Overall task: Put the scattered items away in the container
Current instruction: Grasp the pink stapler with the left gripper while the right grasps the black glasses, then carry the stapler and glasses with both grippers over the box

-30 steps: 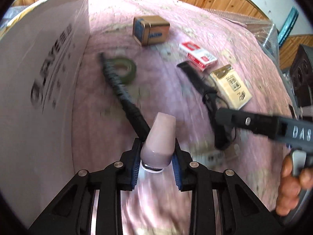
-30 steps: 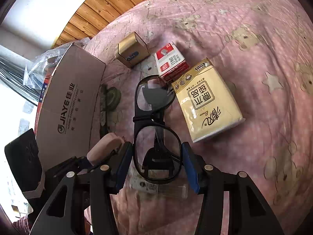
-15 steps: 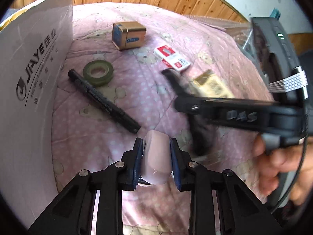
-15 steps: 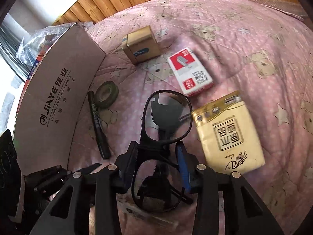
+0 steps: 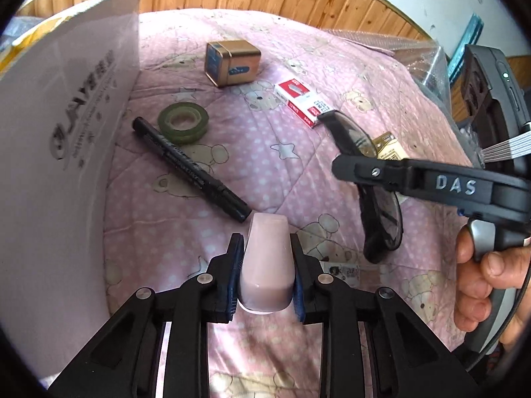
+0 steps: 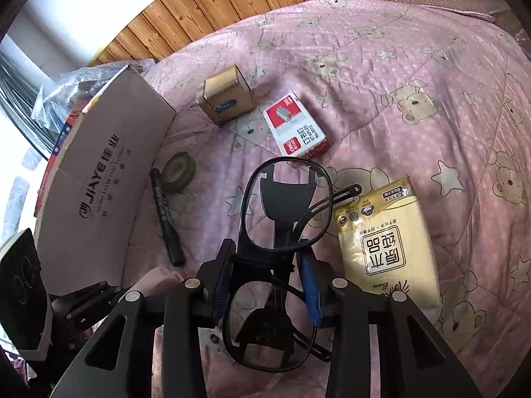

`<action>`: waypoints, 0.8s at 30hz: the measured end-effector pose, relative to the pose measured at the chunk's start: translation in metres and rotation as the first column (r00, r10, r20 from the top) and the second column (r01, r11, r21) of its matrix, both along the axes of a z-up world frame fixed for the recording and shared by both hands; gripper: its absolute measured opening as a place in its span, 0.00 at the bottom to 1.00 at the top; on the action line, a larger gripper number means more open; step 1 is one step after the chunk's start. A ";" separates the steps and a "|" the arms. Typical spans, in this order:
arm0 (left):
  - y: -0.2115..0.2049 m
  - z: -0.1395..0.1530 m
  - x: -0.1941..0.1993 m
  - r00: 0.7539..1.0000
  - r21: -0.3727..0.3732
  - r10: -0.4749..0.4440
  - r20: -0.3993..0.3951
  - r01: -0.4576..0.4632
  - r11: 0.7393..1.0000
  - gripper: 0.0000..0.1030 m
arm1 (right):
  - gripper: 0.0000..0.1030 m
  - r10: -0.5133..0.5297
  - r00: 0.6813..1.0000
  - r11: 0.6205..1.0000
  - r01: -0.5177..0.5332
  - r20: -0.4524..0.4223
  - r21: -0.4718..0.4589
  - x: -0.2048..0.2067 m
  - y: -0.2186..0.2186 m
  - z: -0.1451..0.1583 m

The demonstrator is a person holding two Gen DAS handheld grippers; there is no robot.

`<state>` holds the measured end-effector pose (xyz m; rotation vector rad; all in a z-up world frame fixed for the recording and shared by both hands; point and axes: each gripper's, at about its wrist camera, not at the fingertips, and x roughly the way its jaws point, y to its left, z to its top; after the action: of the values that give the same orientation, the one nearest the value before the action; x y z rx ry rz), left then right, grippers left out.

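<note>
A pale pink bottle (image 5: 267,265) sits between the blue pads of my left gripper (image 5: 265,245); its jaws are closing and the pads press the bottle's sides. The cardboard box (image 5: 59,152) stands just to the left. My right gripper (image 6: 267,252) is closing too, its pads pinching the bridge of black-framed glasses (image 6: 288,161), which hang above the pink quilt. In the left wrist view the glasses (image 5: 381,219) dangle under the right gripper (image 5: 361,179), held by a hand. In the right wrist view the bottle (image 6: 156,278) shows at lower left.
On the quilt lie a black marker (image 5: 189,169), a green tape roll (image 5: 183,122), a gold tin (image 5: 232,63), a red-and-white small box (image 5: 303,102) and a yellow tissue pack (image 6: 385,242). A wooden wall runs behind, and bubble wrap lies at the far right.
The right jaws have closed in from wide apart onto the glasses, which now tilt up off the quilt. The left jaws have narrowed on the pink bottle.
</note>
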<state>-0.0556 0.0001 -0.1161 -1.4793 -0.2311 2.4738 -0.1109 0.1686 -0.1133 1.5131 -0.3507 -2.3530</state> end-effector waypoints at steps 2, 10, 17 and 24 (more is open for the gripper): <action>-0.004 0.008 0.005 1.000 0.006 0.018 -0.005 -0.018 1.000 0.25 | 0.38 -0.003 1.000 1.000 0.003 -0.022 -0.018 0.001 -0.006 0.009; -0.016 0.043 0.034 0.998 0.051 0.029 -0.060 -0.026 0.998 0.25 | 0.38 -0.007 0.999 0.998 0.004 -0.046 -0.059 0.034 -0.009 0.033; -0.021 0.067 0.050 0.993 0.101 0.017 -0.113 -0.006 0.995 0.25 | 0.38 0.002 0.999 0.999 -0.004 -0.034 -0.036 0.072 -0.017 0.037; -0.025 0.083 0.068 0.988 0.117 0.011 -0.151 0.007 0.993 0.25 | 0.38 -0.007 1.000 0.999 0.007 -0.013 -0.042 0.097 -0.018 0.038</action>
<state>0.0120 -0.0247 -0.0332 -1.2389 -0.3420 2.5123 -0.0136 0.1506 -0.0754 1.4788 -0.3999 -2.3453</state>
